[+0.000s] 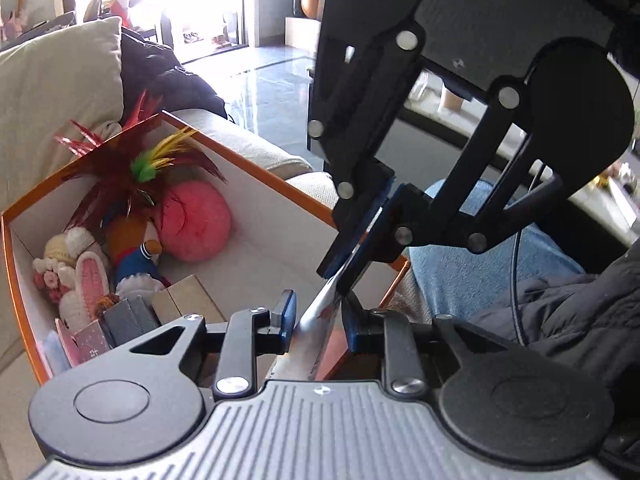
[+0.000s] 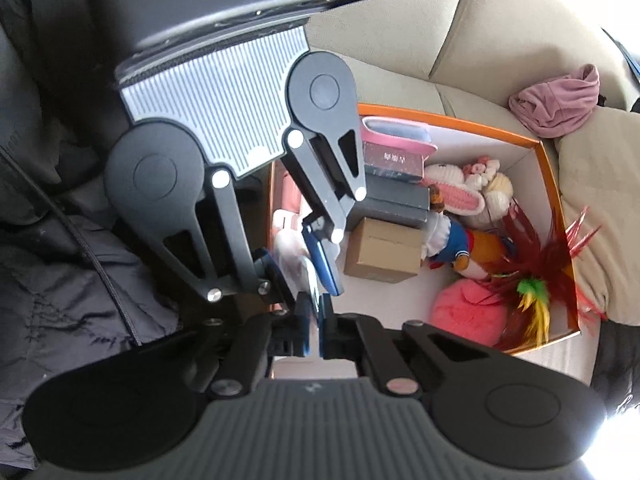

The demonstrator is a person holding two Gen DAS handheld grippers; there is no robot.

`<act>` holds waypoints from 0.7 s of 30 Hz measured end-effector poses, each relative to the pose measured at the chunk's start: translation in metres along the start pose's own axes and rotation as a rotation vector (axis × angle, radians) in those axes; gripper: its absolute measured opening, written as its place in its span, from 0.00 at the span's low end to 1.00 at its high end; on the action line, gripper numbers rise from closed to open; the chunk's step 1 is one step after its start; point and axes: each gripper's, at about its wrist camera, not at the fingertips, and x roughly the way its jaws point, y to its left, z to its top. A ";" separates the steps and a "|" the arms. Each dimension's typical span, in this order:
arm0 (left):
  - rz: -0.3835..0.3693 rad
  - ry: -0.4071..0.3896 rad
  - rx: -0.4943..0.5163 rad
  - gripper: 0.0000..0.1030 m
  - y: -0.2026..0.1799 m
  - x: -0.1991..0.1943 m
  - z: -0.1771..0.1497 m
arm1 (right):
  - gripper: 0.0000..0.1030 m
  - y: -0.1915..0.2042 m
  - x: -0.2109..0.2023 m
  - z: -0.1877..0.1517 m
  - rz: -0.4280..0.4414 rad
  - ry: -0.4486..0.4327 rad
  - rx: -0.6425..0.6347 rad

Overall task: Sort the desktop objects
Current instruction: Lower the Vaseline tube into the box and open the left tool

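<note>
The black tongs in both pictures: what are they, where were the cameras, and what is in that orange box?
No robot here: a person holds a pair of tongs in each hand, each with a camera looking along its fingers. One picture looks from the left tongs, the other from the right tongs, so each shows its own pair at the bottom and the other pair above. The right tongs are shut on a thin flat pale item; the left tongs stand open around it. On a beige sofa sits an orange-rimmed box holding a pink plush ball, a feather toy, a knitted rabbit and small boxes.
</note>
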 end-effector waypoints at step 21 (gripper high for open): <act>0.049 -0.071 -0.151 0.36 0.020 -0.027 -0.012 | 0.00 -0.022 0.001 -0.005 -0.089 0.072 0.165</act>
